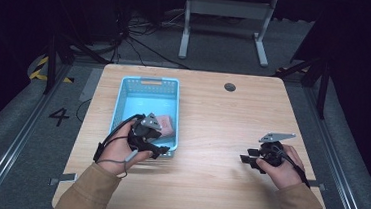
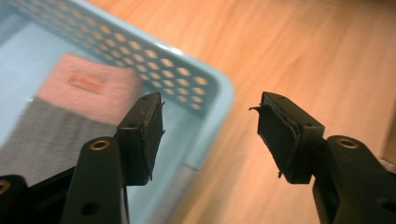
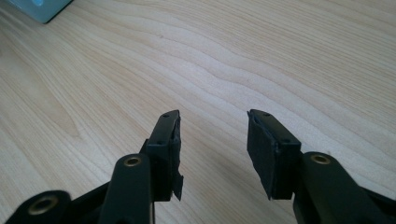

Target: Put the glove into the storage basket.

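Plastic, cloth and wood surfaces were seen.
The tabletop (image 1: pixel 211 136) was made of pale, matt, grained wood. The basket (image 2: pixel 205 88) was formed of smooth light-blue plastic, perforated along its wall. A folded cloth (image 2: pixel 88 88), pink and grey, looked softly knitted. The left tool (image 2: pixel 210 135) and right tool (image 3: pixel 212 149) were fitted with matt black pads (image 3: pixel 264 149).

Cloth (image 1: pixel 166 125) in basket (image 1: pixel 150 84); basket on table (image 1: pixel 222 127), left half.
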`<action>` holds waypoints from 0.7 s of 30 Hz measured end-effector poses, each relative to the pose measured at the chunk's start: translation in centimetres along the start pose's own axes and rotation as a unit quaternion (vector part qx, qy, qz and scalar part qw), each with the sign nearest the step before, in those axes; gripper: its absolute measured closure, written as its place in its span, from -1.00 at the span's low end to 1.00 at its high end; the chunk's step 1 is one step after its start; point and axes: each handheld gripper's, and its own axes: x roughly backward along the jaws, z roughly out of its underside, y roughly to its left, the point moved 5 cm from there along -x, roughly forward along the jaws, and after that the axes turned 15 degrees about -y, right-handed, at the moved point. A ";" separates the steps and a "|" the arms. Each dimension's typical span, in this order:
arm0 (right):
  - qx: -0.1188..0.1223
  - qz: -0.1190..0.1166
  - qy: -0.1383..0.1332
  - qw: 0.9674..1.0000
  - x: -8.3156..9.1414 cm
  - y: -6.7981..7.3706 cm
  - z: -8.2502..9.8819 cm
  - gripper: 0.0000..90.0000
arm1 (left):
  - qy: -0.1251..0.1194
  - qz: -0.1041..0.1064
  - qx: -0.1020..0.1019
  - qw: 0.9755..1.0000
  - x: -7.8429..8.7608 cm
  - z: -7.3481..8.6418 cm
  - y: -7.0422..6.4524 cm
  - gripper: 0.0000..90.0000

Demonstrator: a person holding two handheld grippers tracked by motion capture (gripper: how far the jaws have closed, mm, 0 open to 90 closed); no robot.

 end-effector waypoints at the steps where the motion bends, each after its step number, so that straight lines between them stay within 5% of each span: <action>1: 0.002 0.000 0.000 1.000 0.0 -0.1 0.0 0.22 | -0.003 0.006 0.000 1.000 0.0 0.1 -0.3 -0.13; 9: 0.004 0.005 0.002 1.000 0.3 -0.5 0.4 0.20 | -0.003 0.032 -0.006 0.999 -0.7 2.5 -3.4 -0.20; 12: 0.006 0.004 0.002 1.000 0.3 -0.7 0.6 0.19 | -0.007 0.061 -0.007 0.998 -0.8 3.4 -4.4 -0.22; 15: 0.000 0.003 0.003 1.000 0.2 -1.0 0.9 0.19 | -0.004 0.061 0.003 0.998 -1.4 4.6 -4.7 -0.24; 21: -0.012 0.004 -0.002 1.000 0.2 -1.7 0.9 0.19 | -0.015 0.059 -0.009 0.998 -2.3 6.8 -4.7 -0.25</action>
